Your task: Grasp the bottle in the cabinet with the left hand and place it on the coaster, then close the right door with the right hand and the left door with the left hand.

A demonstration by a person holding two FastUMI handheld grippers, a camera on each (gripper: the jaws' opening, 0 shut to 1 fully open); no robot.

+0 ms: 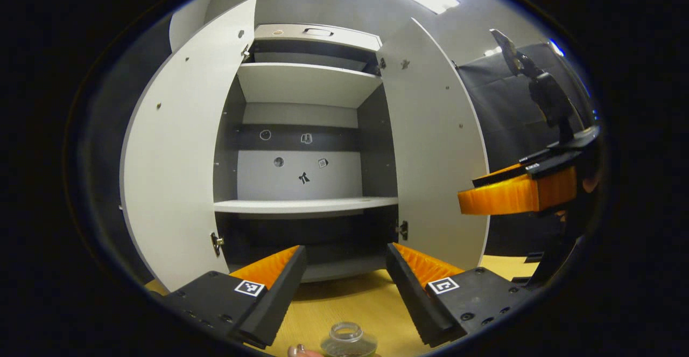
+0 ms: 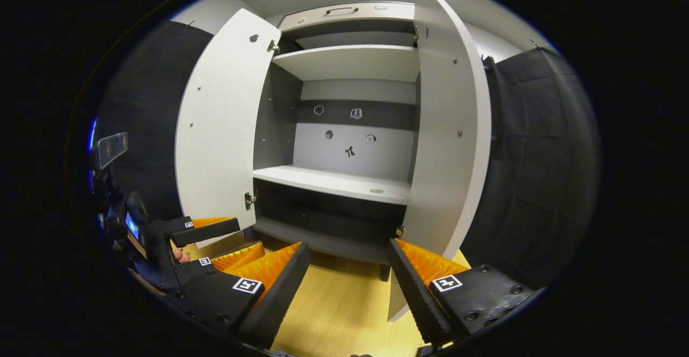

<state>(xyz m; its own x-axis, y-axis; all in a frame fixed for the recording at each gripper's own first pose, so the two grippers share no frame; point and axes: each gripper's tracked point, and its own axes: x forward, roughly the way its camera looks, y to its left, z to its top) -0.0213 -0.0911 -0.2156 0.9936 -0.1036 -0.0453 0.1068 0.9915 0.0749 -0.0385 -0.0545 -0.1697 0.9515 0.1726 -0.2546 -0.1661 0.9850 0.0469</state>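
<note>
1. The bottle (image 1: 348, 340) stands on the tabletop (image 1: 355, 303) at the bottom centre of the left gripper view, below and between the left tool's (image 1: 346, 263) fingers; the cabinet (image 1: 307, 184) shelves are bare. I cannot make out the coaster under it.
2. The left tool is wide open and holds nothing. The right tool (image 2: 349, 263) is also wide open and empty, aimed toward the right door (image 2: 447, 131).
3. Both doors stand open: the left door (image 1: 177, 152) at the left of the left gripper view, the right door near centre-right of the right gripper view.
4. Risks, as I judge them:
   - The bottle stands just beneath the left tool, so a low sweep toward the left door could knock it over.
   - A push near the right door's hinge may leave it ajar.
   - The two tools are near each other and could collide.
</note>
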